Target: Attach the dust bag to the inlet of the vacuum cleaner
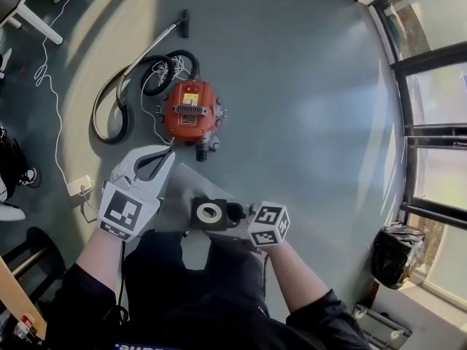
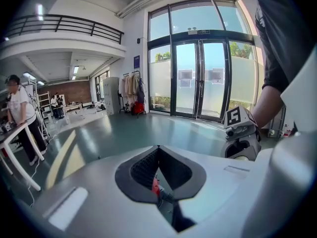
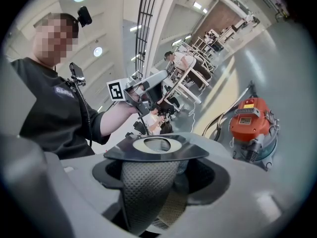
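I see bright sun coming in through the big windows (image 1: 430, 122), shining pale stripes on the floor (image 1: 306, 86). Edges bend round and go dark.

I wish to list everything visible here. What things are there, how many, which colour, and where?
vacuum cleaner: one, orange, on the floor ahead.
hose: one, grey, curled left of it.
cable with socket block: one, white, on the floor at left.
bin bag: one, black, on the floor at far right.
dust bag: one, grey with black collar, in the right gripper.
left gripper: one, white, shut, empty.
right gripper: one, white, shut on the dust bag.
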### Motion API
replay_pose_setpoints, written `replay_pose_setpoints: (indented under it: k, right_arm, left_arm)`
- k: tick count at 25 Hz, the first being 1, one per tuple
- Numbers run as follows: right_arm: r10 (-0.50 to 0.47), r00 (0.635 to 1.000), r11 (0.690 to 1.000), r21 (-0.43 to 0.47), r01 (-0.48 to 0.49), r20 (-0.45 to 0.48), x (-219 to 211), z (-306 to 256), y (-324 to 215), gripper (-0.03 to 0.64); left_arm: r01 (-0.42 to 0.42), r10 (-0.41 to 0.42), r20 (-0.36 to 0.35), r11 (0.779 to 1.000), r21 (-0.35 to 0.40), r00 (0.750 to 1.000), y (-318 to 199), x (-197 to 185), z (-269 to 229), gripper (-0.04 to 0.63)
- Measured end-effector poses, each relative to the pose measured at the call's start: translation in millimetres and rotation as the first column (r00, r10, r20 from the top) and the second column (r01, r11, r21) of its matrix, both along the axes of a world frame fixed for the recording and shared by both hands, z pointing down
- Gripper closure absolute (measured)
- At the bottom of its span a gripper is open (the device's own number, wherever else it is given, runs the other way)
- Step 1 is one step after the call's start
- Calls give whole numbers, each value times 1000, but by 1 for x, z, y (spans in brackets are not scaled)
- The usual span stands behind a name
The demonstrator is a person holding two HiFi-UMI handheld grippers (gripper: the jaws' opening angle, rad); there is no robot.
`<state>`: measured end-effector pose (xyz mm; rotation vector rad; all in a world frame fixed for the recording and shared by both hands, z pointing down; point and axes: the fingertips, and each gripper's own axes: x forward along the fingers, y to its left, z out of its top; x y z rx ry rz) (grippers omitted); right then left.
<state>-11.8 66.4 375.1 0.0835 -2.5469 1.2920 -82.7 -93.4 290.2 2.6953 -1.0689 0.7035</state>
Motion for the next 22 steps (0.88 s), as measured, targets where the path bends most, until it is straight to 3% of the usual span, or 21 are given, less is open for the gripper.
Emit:
replay_pose_setpoints:
  k: [6, 22]
  right_arm:
    - [-21, 1000, 1000, -19, 21, -1, -6, 34, -5, 307]
    - [-83, 994, 992, -93, 89, 64, -12, 135, -20, 307]
  left_arm:
    - [-21, 21, -6, 1000, -6, 1000, -6, -6, 34, 577]
    - [26, -26, -7, 998, 52, 1000, -28, -1, 139, 558]
